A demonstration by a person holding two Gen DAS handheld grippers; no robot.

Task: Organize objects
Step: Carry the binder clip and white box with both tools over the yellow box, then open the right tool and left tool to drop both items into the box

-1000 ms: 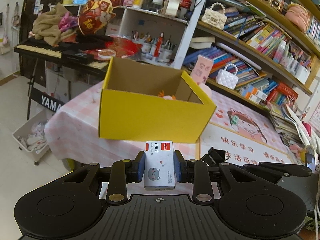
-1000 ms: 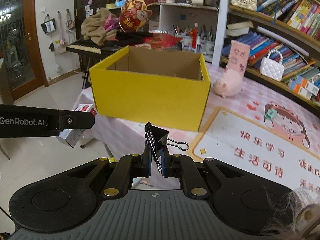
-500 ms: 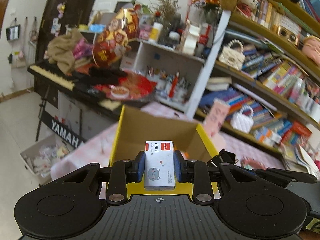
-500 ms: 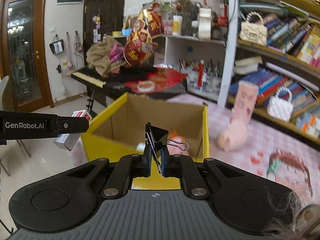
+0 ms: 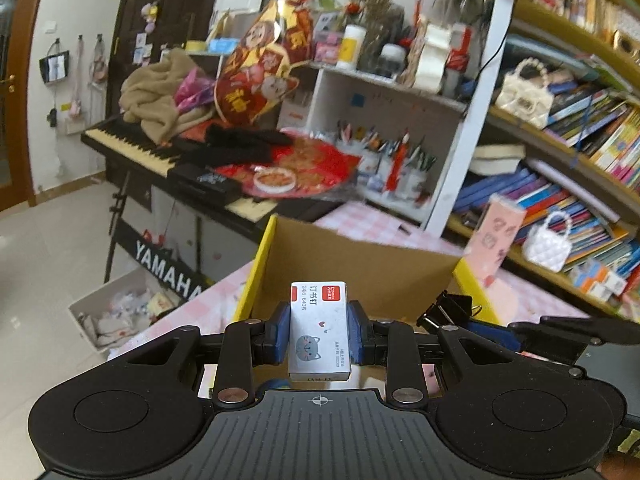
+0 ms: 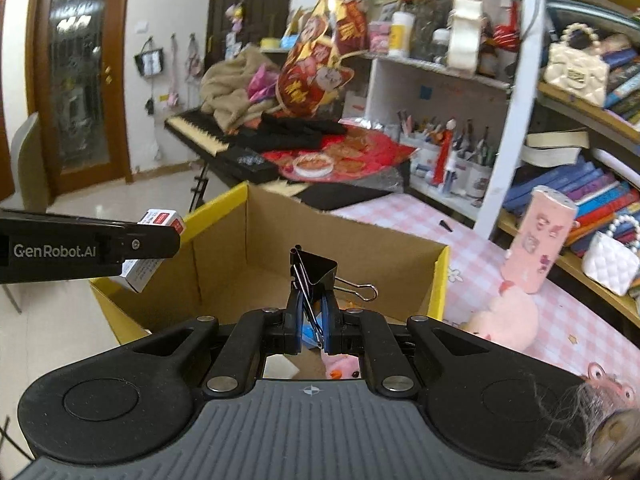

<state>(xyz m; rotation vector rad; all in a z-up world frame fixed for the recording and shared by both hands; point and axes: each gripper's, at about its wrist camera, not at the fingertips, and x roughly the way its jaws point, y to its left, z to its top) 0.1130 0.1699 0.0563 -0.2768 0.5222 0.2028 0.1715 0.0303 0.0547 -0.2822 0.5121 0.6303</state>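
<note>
My left gripper [image 5: 319,338] is shut on a small white staple box [image 5: 319,330] with a red label and a grey cat face. It hangs over the near edge of an open yellow cardboard box [image 5: 360,272]. My right gripper [image 6: 311,326] is shut on a black binder clip [image 6: 316,270], held above the same yellow box [image 6: 440,280]. In the right wrist view the left gripper [image 6: 160,236] reaches in from the left with the staple box [image 6: 150,246] over the box's left wall. A pink toy [image 6: 340,368] lies inside the box, mostly hidden.
The box stands on a pink checked tablecloth [image 6: 400,220]. A pink plush pig [image 6: 504,320] and a pink cylinder [image 6: 536,244] sit right of it. Behind are a keyboard piano [image 5: 136,148], a white shelf of pens [image 5: 392,160] and bookshelves [image 5: 580,152].
Both grippers have moved forward and a little up, from in front of the yellow box to over its open top. Each keeps its grip.
</note>
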